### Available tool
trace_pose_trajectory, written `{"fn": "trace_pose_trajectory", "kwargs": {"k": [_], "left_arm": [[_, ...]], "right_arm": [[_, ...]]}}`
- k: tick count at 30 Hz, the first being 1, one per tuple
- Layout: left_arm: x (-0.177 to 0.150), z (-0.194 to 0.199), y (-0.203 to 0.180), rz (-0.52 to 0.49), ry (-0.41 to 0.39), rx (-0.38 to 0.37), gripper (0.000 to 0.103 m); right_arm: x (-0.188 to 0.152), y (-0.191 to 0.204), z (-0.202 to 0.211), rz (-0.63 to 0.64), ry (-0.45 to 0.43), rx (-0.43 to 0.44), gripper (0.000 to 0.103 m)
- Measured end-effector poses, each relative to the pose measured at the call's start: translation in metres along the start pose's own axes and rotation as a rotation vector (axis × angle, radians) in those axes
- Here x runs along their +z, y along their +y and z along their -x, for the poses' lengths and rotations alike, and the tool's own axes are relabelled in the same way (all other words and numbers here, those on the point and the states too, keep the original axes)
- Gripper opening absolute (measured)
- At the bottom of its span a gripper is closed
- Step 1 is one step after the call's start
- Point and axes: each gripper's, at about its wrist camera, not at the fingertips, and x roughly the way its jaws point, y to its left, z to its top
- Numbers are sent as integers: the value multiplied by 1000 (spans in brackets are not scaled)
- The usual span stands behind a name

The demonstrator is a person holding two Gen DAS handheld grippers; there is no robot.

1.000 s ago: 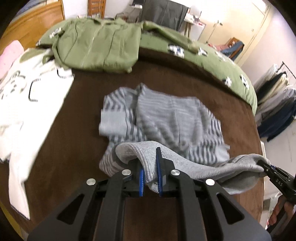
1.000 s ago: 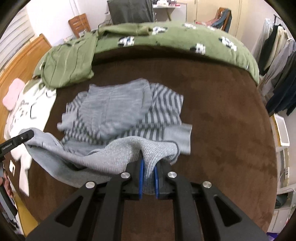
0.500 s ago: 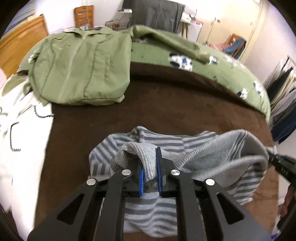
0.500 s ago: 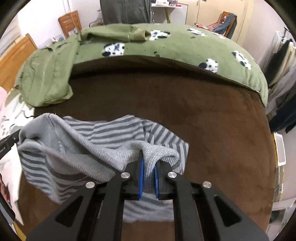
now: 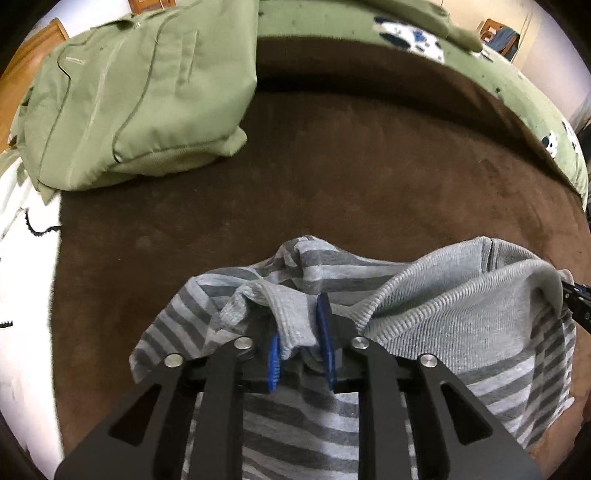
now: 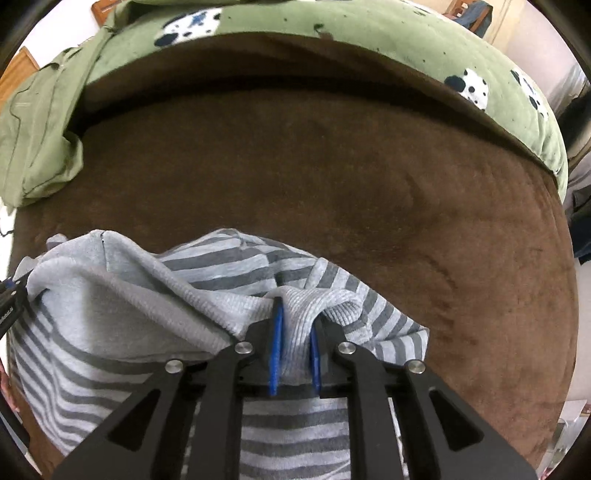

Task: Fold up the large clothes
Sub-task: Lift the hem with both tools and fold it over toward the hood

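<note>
A grey striped sweater [image 5: 369,435] lies on the brown bed cover [image 5: 332,166]. My left gripper [image 5: 299,345] is shut on the sweater's ribbed hem, with fabric bunched between its blue pads. My right gripper [image 6: 295,347] is shut on the same hem [image 6: 299,325] further along. The hem spans between both grippers, folded over the striped body of the sweater [image 6: 110,362], low over the cover. The right gripper's tip shows at the right edge of the left wrist view [image 5: 576,302].
A folded green jacket [image 5: 140,85] lies at the far left of the bed. A green blanket with panda prints [image 6: 332,33] runs along the far edge. A white garment [image 5: 22,258] lies at the left. Brown cover stretches ahead of the sweater.
Both grippers have carried the hem forward over the sweater's body and come down low. The sweater now lies doubled beneath them, and the green jacket looks much nearer.
</note>
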Motion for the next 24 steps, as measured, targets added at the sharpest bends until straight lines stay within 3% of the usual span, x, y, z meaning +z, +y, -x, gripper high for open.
{"fn": "trace_pose_trajectory", "kwargs": {"k": [3,5,6,7,8,9,11,12,14,18,20,22,24], "left_arm": [[4,-2,3,19,23,-15,24],[6,1,6,34,36,-35,25],[9,4,9,39,45,-50,26],[12,6,10,37,50,-57,29],[13,9,11,30,54,-62,31],[16,13,11,14,52,-56,38],[21,25,11,-14,15,-22,65],[25,40,11,-32,-50,52,95],[29,59,13,-51,-123,86,97],[29,90,19,-70,-130,90,97],[21,96,17,-82,-121,81,97],[10,99,15,-85,-106,64,97],[-5,97,9,-84,-83,22,97]], "right_arm": [[3,-1,0,-4,7,7,18],[6,-3,8,-3,-10,-6,29],[7,-4,13,-2,-24,-20,47],[9,-4,22,5,-60,-58,77],[10,-5,33,19,-111,-91,84],[11,-5,47,46,-161,-107,84],[14,-7,61,58,-186,-100,82],[14,-8,71,62,-205,-88,81],[10,-5,87,95,-231,-54,81],[-5,8,109,148,-247,4,81],[-13,14,110,156,-237,26,74],[-22,23,103,164,-197,63,59],[-27,29,92,170,-165,88,55]]}}
